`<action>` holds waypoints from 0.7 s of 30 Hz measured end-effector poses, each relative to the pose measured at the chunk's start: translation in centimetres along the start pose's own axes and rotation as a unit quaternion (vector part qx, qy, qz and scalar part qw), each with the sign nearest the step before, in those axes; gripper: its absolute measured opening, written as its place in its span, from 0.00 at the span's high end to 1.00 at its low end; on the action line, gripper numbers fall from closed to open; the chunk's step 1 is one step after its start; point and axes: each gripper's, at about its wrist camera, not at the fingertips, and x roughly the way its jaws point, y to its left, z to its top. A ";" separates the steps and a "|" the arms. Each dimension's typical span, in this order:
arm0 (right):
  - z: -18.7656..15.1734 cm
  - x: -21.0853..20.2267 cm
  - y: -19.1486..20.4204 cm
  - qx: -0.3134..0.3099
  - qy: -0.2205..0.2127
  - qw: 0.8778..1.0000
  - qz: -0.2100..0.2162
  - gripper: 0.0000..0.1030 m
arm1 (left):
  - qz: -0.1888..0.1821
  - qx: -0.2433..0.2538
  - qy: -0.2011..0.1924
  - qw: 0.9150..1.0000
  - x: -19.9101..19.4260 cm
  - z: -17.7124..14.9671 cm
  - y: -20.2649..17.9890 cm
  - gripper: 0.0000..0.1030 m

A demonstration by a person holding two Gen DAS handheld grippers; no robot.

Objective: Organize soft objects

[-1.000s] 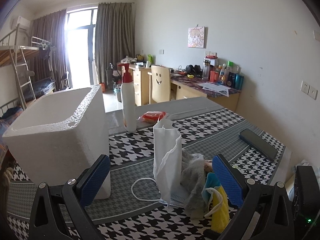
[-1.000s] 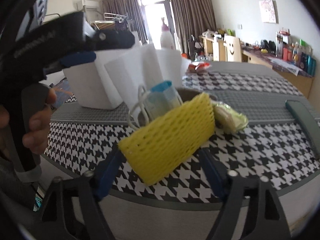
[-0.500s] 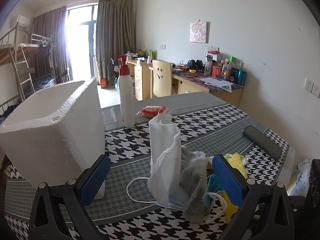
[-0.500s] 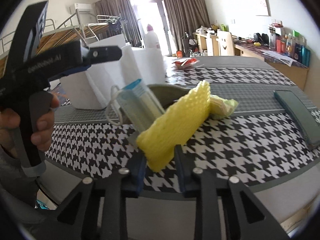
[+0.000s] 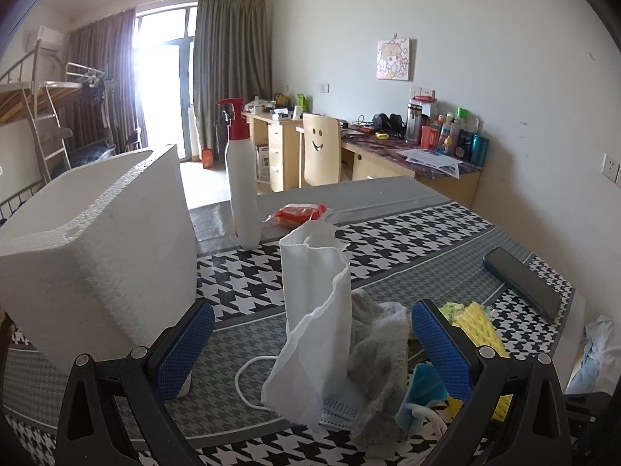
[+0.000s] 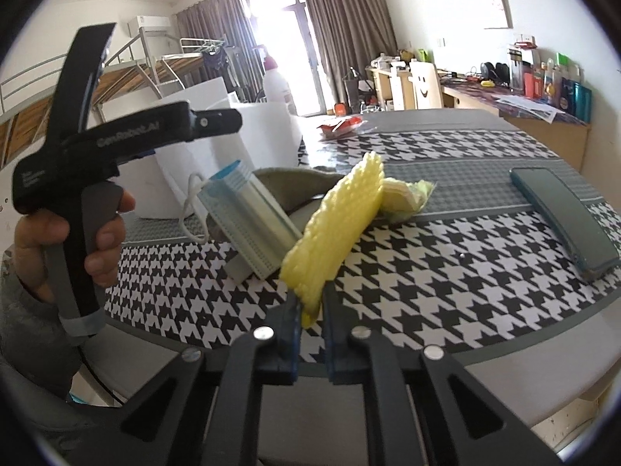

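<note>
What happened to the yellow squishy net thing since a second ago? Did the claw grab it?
Yes. The right gripper closed its fingers on the yellow foam net, pinching the flat sheet into a narrow fold. The left gripper stayed open, its fingers either side of the white mask, touching nothing. The foam box, pump bottle and phone stayed put.

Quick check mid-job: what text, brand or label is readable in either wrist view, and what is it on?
"GenRobot.AI": white lettering along the left tool body, right wrist view, slightly blurred.
Smaller white print on its rear end: too small to read.
Labels on the desk bottles: too small to read.
Wall picture: a cartoon, no legible words.
</note>
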 end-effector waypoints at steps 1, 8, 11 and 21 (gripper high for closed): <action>0.1 0.0 -0.2 0.000 -0.002 1.000 0.001 0.88 | 0.001 -0.002 0.001 1.000 0.2 0.1 0.0 0.04; 0.2 -0.2 -0.8 0.000 -0.006 1.000 0.007 0.89 | 0.014 -0.011 0.007 1.000 1.3 0.4 0.1 0.14; 0.2 -0.3 -0.8 0.001 -0.007 1.000 0.008 0.89 | 0.017 -0.021 0.012 1.000 1.9 0.6 0.6 0.21; 0.5 -1.2 -1.1 0.002 -0.019 1.000 0.009 0.89 | -0.004 -0.045 0.047 0.998 3.7 0.2 1.2 0.54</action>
